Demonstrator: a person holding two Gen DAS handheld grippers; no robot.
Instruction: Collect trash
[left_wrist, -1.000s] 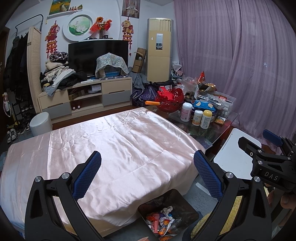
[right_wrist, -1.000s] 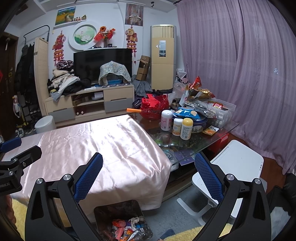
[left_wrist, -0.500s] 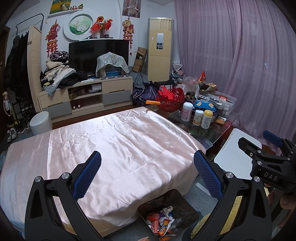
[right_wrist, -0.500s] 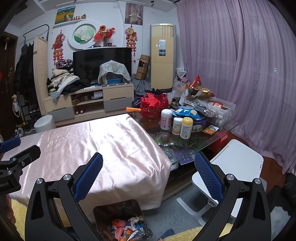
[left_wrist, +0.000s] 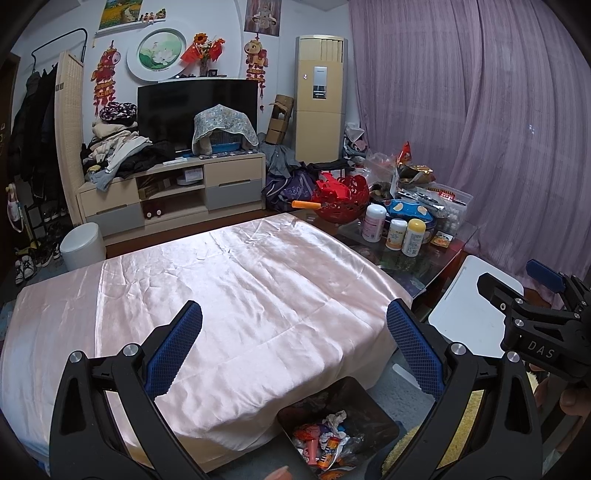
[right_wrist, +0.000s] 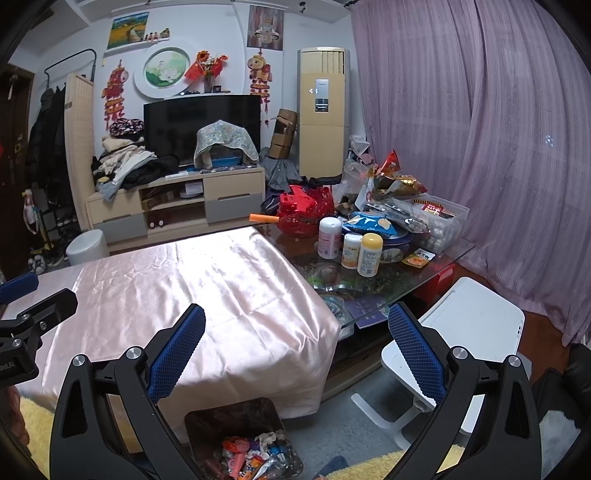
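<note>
Left gripper (left_wrist: 293, 338), right gripper (right_wrist: 295, 341): jaws spread wide, nothing held, side by side above the near table edge. Dark bin (left_wrist: 384, 417) on the floor below, holding crumpled wrappers (left_wrist: 325, 441). Pink satin cloth (left_wrist: 221, 288) covers the table; cluttered glass table (right_wrist: 436, 264) at far right with three bottles (right_wrist: 351, 242).

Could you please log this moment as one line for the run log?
left gripper: open, empty | right gripper: open, empty | trash bin: holds wrappers | pink cloth: bare

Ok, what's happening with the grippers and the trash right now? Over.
Left gripper open, empty. Right gripper open, empty. Trash bin on floor by pink-covered table, wrappers inside. No loose trash seen on the cloth; nothing blocking.
</note>
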